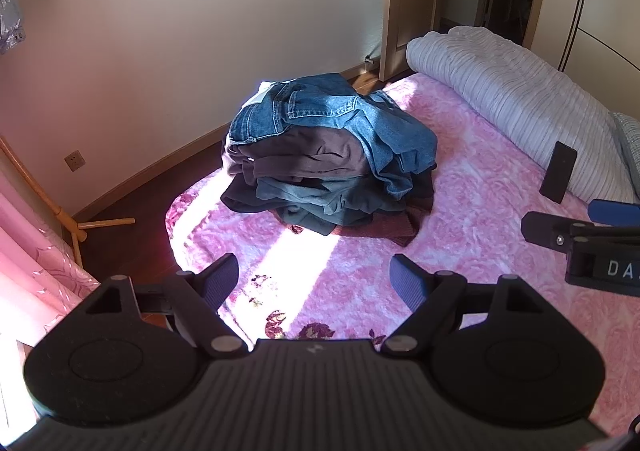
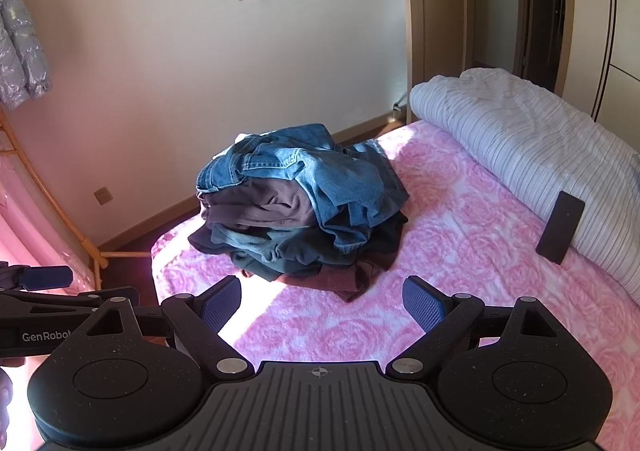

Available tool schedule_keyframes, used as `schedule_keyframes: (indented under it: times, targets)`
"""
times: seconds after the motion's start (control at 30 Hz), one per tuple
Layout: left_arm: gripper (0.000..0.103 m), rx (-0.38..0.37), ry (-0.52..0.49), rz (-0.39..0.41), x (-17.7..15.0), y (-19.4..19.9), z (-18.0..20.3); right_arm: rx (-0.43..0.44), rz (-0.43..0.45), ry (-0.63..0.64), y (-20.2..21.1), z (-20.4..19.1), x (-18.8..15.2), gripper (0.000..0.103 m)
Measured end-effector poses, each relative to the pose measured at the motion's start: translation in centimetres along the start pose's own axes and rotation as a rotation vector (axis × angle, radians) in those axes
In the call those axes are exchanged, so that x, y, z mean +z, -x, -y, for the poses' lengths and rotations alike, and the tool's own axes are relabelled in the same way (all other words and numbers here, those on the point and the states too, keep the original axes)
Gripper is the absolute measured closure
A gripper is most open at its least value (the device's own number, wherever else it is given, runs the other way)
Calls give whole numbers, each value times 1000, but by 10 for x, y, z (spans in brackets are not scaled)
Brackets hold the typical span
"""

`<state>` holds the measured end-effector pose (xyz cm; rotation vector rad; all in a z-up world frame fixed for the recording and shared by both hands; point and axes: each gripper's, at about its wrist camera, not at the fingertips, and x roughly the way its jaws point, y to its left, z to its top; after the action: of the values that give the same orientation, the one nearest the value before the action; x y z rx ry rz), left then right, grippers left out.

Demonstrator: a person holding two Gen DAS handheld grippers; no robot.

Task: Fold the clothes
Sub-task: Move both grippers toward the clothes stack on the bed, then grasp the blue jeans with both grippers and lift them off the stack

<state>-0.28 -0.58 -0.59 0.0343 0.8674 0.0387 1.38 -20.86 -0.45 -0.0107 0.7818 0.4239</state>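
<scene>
A pile of clothes lies on the pink rose-patterned bed cover, with blue jeans on top, a brown garment under them and dark red cloth at the bottom. The pile also shows in the right wrist view. My left gripper is open and empty, above the bed short of the pile. My right gripper is open and empty, also short of the pile. The right gripper shows at the right edge of the left wrist view.
A rolled striped white quilt lies along the bed's right side, with a black rectangular object leaning on it. The bed's left edge drops to dark wood floor. A wooden rack and pink curtain stand at left.
</scene>
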Motion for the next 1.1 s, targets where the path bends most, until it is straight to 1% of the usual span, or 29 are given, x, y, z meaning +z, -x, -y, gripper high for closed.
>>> schedule_keyframes:
  times: [0.37, 0.63, 0.77, 0.93, 1.03, 1.1]
  targets:
    - [23, 41, 1, -14, -6, 5, 5, 32, -8, -6, -1, 5, -5, 12]
    - [23, 75, -40, -13, -8, 8, 12, 40, -18, -37, -1, 22, -10, 12]
    - [23, 89, -61, -19, -13, 3, 7, 31, -22, -41, -4, 29, -11, 12]
    - [23, 87, -127, -21, -5, -21, -5, -7, -23, -53, -17, 36, -7, 12]
    - [23, 75, -179, -7, 11, -46, -16, -29, -21, -54, -25, 39, -4, 12]
    - [23, 58, -218, 10, 27, -70, -27, -51, -5, -13, -38, 34, 5, 12]
